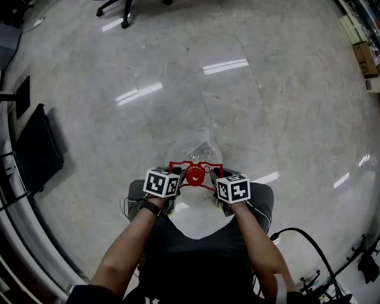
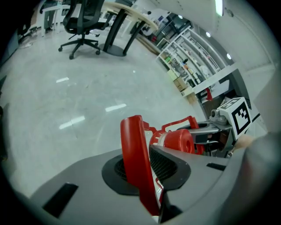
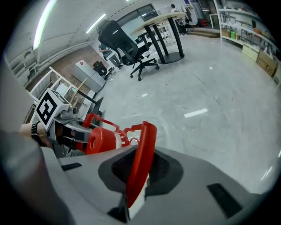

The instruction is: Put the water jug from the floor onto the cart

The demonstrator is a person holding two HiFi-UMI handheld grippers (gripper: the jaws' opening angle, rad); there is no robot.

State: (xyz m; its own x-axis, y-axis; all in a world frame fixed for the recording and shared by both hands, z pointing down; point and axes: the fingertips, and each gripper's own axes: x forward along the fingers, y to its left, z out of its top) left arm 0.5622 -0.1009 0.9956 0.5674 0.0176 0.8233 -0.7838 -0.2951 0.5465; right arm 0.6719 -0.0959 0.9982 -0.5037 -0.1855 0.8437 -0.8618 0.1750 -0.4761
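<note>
A clear water jug with a red cap stands on the glossy floor just in front of the person's knees. A red carrying handle spans its top. My left gripper is at the handle's left end and my right gripper at its right end. In the left gripper view the red handle band runs between the jaws of the left gripper, which are shut on it, with the cap beyond. In the right gripper view the handle is clamped the same way by the right gripper.
A black bag leans at the left beside curved metal rails. An office chair base stands far ahead. Shelves with boxes line the right edge. A black cable loops at the lower right.
</note>
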